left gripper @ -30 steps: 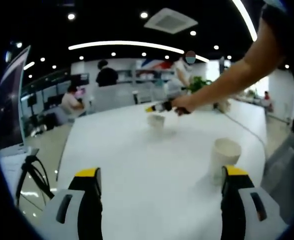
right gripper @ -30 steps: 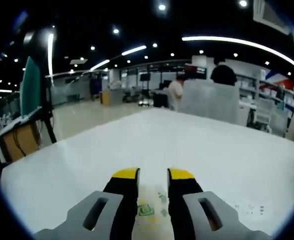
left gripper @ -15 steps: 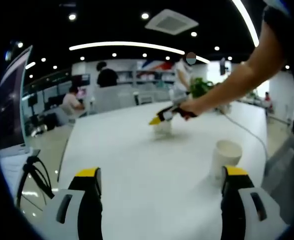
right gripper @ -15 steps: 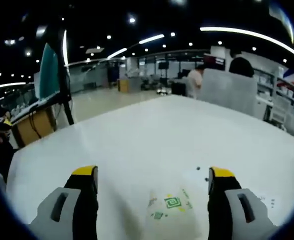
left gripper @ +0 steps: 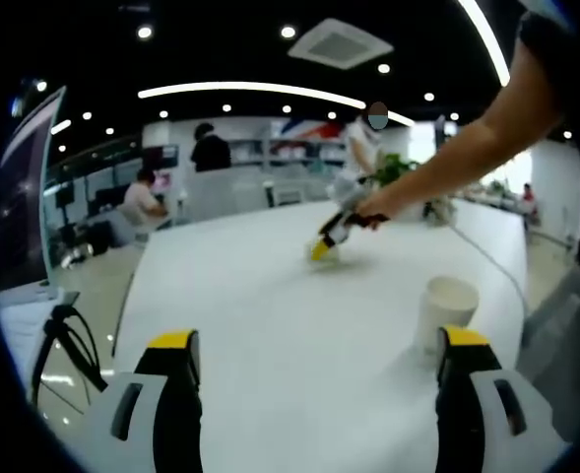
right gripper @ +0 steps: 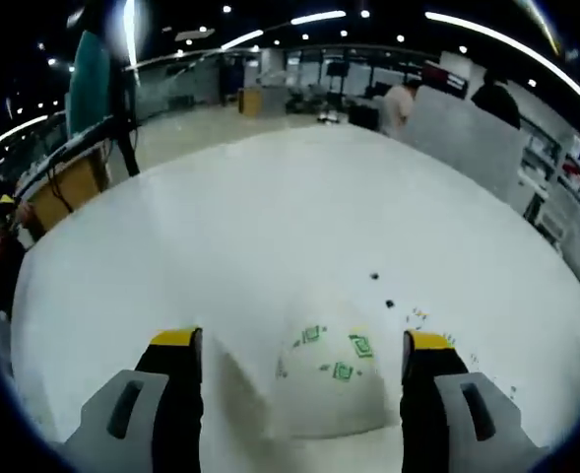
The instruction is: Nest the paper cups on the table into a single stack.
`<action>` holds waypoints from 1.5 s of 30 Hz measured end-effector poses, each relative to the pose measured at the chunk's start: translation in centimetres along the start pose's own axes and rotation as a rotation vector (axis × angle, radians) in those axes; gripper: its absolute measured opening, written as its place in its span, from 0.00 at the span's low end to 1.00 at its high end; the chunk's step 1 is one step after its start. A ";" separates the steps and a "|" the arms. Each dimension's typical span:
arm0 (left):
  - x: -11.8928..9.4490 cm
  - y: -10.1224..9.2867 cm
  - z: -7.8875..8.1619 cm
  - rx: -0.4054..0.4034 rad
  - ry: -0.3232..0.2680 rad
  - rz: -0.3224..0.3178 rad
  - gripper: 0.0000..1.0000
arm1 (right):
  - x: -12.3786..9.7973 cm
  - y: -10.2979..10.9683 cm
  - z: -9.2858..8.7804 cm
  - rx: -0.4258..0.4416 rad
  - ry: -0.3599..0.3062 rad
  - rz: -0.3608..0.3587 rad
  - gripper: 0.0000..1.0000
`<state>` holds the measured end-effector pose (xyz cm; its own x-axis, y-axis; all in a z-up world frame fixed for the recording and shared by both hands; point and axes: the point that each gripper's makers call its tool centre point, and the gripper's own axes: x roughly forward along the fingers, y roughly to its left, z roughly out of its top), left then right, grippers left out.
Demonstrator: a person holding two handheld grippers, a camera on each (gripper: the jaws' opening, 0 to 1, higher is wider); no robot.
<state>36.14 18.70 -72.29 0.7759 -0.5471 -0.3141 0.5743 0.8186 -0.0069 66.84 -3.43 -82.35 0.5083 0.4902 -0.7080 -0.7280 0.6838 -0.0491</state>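
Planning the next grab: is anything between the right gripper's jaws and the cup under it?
Nothing visible. The right gripper is open, its jaws either side of the printed cup, with only bare table around it.

seated person (left gripper: pixel 140 200) — far left | potted plant (left gripper: pixel 393 166) — beyond table | monitor (right gripper: pixel 90 87)

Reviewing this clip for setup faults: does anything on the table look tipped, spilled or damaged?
Nothing spilled or damaged stands out. The paper cup with green marks sits between the open jaws of the right gripper; its shape is blurred, so I cannot tell whether it is upright. The plain paper cup stands upright by the left gripper.
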 end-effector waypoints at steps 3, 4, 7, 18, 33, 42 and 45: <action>0.0 0.0 0.0 0.000 0.002 0.000 0.99 | -0.1 -0.2 -0.4 0.005 0.013 -0.013 0.70; -0.1 0.0 0.0 0.001 0.002 0.000 0.99 | -0.1 -0.4 -0.6 0.003 0.013 -0.013 0.68; -0.1 0.0 0.1 0.001 0.001 0.001 0.99 | -0.1 -0.8 -1.0 0.024 0.021 -0.022 0.66; 0.1 -0.1 0.2 -0.008 -0.004 0.001 0.99 | -0.4 -1.1 -3.0 0.047 0.064 -0.039 0.56; 0.3 -0.3 0.5 -0.008 -0.013 -0.002 0.99 | -1.5 -0.8 -1.7 0.151 0.057 -0.015 0.47; 0.6 -0.6 1.0 -0.006 -0.022 -0.011 0.99 | -3.2 -1.0 2.1 0.125 -0.053 -0.029 0.47; 0.8 -0.8 1.4 -0.003 -0.028 -0.016 0.99 | -3.8 -1.3 3.7 0.133 -0.112 -0.041 0.46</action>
<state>36.65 17.33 -71.22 0.7739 -0.5645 -0.2871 0.5857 0.8104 -0.0145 67.60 -4.18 -76.99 0.5902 0.5122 -0.6240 -0.6416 0.7667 0.0225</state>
